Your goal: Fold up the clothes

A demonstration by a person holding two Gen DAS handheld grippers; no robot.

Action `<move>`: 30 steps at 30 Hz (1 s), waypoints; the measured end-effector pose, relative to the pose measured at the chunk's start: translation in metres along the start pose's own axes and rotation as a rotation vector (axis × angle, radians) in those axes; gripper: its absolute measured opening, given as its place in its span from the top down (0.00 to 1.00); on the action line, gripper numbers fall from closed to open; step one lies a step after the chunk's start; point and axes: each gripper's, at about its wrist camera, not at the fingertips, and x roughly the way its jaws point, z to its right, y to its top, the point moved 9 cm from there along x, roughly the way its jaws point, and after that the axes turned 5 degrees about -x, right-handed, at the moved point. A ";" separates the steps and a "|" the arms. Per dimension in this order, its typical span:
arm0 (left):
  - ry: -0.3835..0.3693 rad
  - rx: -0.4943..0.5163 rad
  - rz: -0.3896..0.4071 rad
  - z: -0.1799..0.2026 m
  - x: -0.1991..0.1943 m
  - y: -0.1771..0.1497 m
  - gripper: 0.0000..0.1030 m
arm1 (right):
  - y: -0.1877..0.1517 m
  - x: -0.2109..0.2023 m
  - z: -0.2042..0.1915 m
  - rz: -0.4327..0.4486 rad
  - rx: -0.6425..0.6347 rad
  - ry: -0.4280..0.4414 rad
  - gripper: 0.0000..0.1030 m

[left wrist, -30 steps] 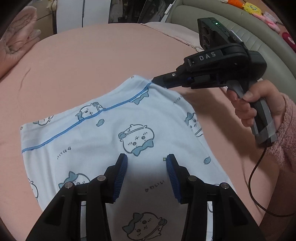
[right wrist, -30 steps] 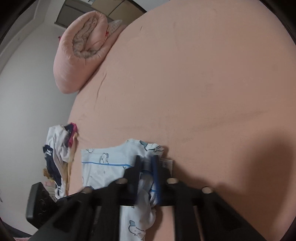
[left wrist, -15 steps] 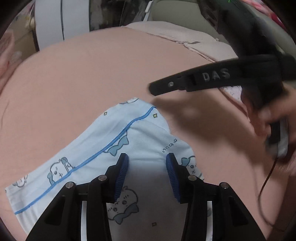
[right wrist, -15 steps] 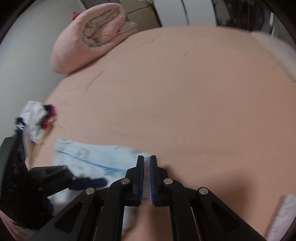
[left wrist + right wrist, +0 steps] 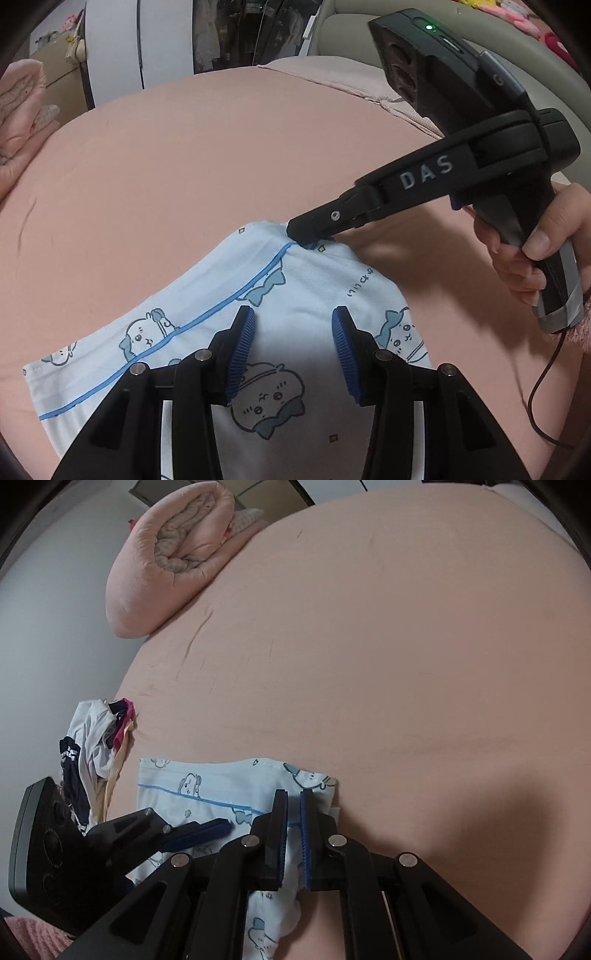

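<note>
A light blue garment [image 5: 303, 295] with cartoon animals and a blue stripe lies flat on the pink bed [image 5: 184, 155]. My left gripper [image 5: 293, 347] hovers open just above its middle, with nothing between the fingers. My right gripper [image 5: 303, 236] comes in from the right and is shut on the garment's far corner. In the right wrist view the garment [image 5: 207, 786] spreads left of my right gripper [image 5: 293, 830], whose blue pads pinch a fold of the cloth, while the left gripper [image 5: 199, 830] shows at the lower left.
A rolled pink quilt [image 5: 173, 554] lies at the bed's far end. A heap of mixed clothes [image 5: 92, 746] sits at the bed's left edge. A person's hand [image 5: 535, 251] holds the right gripper's handle, with a cable [image 5: 546, 387] hanging below. A beige cushioned rim [image 5: 369, 22] runs behind.
Half a second ago the right gripper was raised above the bed; now its tip is down at the garment's far corner. The left gripper stays open over the garment.
</note>
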 end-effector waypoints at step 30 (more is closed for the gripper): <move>-0.042 -0.033 0.024 -0.017 0.003 -0.009 0.58 | 0.018 -0.046 0.043 0.210 0.161 0.064 0.89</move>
